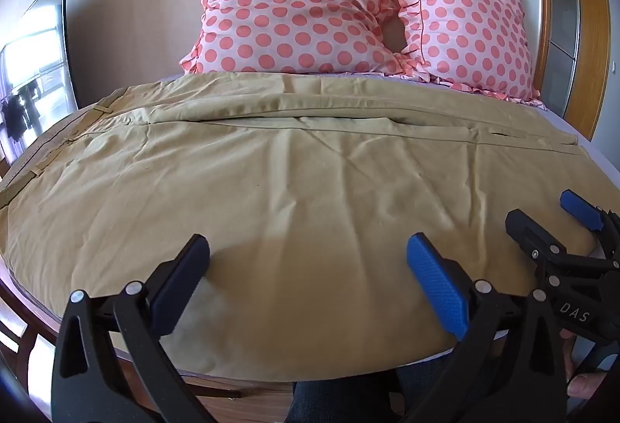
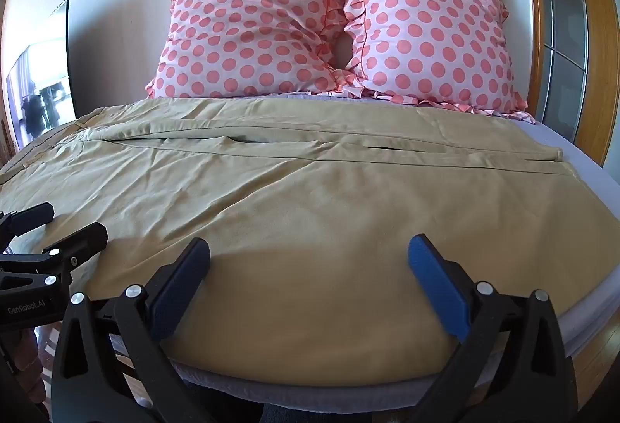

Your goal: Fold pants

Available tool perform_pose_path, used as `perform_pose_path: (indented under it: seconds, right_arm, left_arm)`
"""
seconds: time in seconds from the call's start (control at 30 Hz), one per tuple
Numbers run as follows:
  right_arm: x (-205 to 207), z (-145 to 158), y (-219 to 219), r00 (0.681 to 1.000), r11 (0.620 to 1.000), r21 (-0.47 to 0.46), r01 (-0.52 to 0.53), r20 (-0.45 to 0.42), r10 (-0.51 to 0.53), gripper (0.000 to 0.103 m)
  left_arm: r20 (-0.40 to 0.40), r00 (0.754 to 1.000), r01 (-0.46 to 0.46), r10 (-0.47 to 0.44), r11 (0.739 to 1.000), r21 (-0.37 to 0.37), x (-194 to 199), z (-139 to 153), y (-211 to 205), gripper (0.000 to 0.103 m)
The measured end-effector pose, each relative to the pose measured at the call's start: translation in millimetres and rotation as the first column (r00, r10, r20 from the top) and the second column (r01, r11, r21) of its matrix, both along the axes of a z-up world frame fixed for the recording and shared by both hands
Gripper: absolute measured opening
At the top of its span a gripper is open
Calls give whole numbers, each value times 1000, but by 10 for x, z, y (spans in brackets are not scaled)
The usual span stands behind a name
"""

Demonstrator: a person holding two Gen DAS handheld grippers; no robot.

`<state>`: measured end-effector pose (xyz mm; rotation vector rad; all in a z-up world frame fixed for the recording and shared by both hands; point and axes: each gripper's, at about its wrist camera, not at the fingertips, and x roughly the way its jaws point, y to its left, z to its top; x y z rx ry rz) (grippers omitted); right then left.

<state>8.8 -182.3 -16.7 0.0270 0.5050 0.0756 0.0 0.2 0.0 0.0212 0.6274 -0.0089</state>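
Tan pants [image 1: 294, 182] lie spread flat across the bed, waistband with belt loops at the left [image 1: 46, 147], leg ends at the right [image 1: 558, 144]; they also fill the right wrist view [image 2: 310, 190]. One leg lies behind the other, with a seam line between them. My left gripper [image 1: 308, 248] is open and empty above the near edge of the pants. My right gripper [image 2: 309, 248] is open and empty above the near edge further right. The right gripper shows in the left wrist view [image 1: 542, 213]; the left one shows in the right wrist view [image 2: 64, 221].
Two pink polka-dot pillows [image 1: 294, 4] [image 1: 469, 27] lean on the wall behind the pants. The lavender mattress edge [image 2: 581, 306] curves round at the right. A wooden door frame [image 2: 542, 35] stands at the right, a dark screen [image 2: 42, 74] at the left.
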Motion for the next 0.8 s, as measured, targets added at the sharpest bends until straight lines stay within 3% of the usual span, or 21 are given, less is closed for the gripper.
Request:
perform_pose_path:
  seconds: [0.8]
  right_arm:
    - [-4,0,7,1000,1000,0,1,2,-1,102]
  left_arm:
    - [8,1000,0,0,1000,5,-3,2,-3,101]
